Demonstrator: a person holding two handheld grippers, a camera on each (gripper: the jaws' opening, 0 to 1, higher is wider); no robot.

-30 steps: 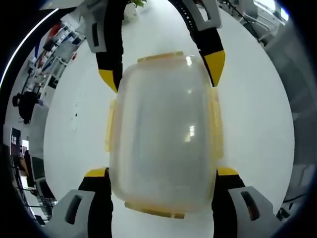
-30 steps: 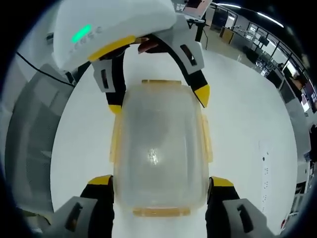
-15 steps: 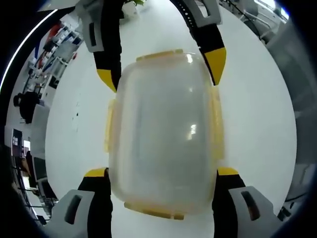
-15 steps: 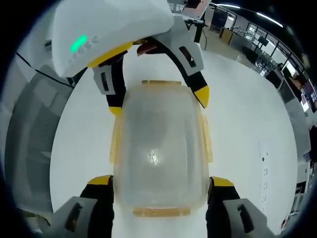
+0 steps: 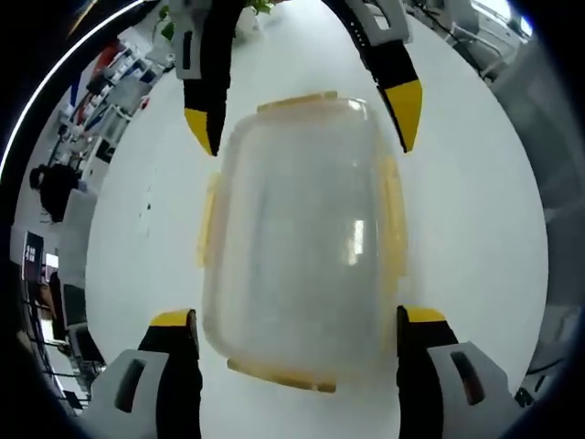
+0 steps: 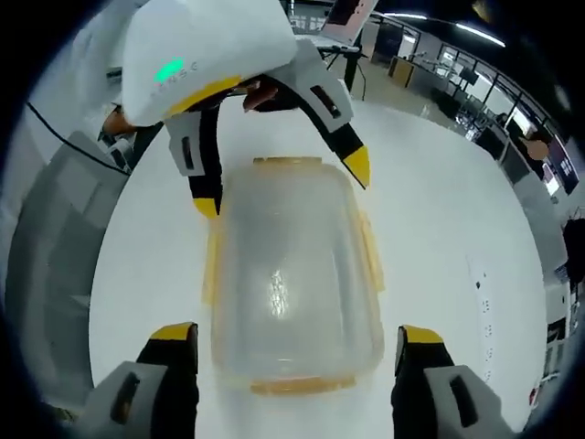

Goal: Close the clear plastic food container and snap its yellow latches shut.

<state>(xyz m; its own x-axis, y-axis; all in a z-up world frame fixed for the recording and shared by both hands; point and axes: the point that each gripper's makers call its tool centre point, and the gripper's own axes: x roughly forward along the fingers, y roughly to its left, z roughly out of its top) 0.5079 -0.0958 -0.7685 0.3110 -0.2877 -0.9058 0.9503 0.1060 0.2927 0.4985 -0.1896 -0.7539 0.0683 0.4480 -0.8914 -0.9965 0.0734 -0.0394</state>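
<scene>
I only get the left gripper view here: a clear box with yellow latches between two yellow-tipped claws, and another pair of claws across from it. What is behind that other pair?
Observer: From the right gripper view, the opposite claws belong to the left gripper, which carries a white housing with a green light glowing on top.
Operator: Is anyone holding it?
Observer: Yes, fingers show just under that housing.
Operator: And the box, is it squeezed by my side's partner?
Observer: No. The right gripper stands open, its tips apart from the clear container, which rests on the white table with its lid on.
</scene>
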